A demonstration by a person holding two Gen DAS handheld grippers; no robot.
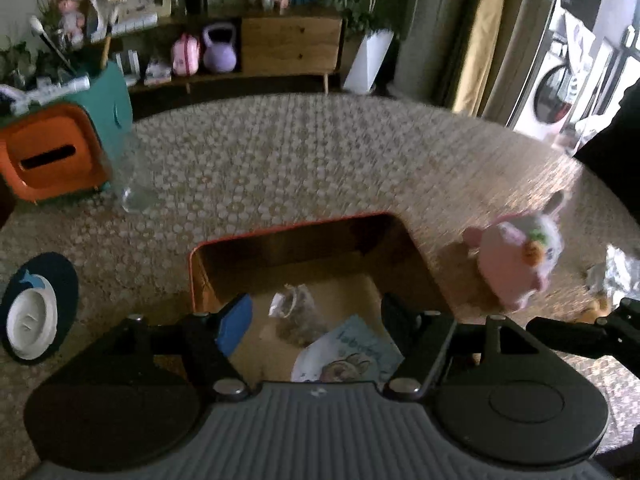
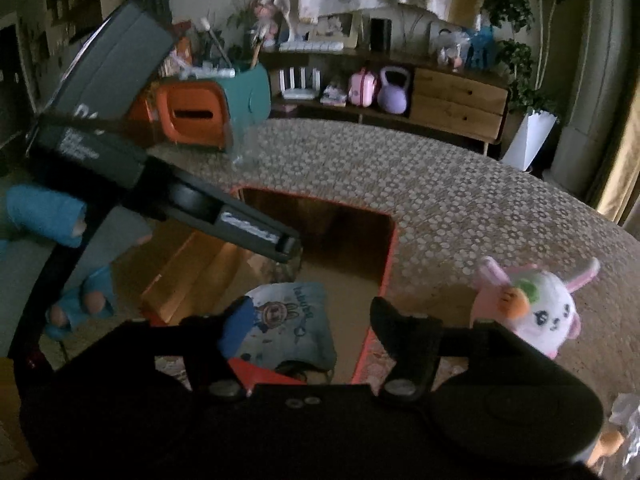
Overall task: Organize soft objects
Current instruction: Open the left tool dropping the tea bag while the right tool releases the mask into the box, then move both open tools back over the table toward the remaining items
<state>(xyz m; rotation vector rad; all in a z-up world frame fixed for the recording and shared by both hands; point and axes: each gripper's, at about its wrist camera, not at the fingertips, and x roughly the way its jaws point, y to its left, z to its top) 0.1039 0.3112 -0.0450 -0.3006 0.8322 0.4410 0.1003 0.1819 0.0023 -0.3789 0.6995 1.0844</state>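
Note:
An open orange-rimmed box stands on the patterned table. In it lie a light blue pouch with a bunny print and a small clear bag of brownish bits. My left gripper hangs open over the box with nothing between its fingers. My right gripper is open too, above the pouch at the box's near edge and apart from it. A pink and white bunny plush sits on the table to the right of the box, also in the left wrist view.
A teal and orange container and a clear glass stand at the far left. A dark blue mat with a white dish lies near left. Crinkled silver wrapping lies at the right. A blue-gloved hand holds the left gripper.

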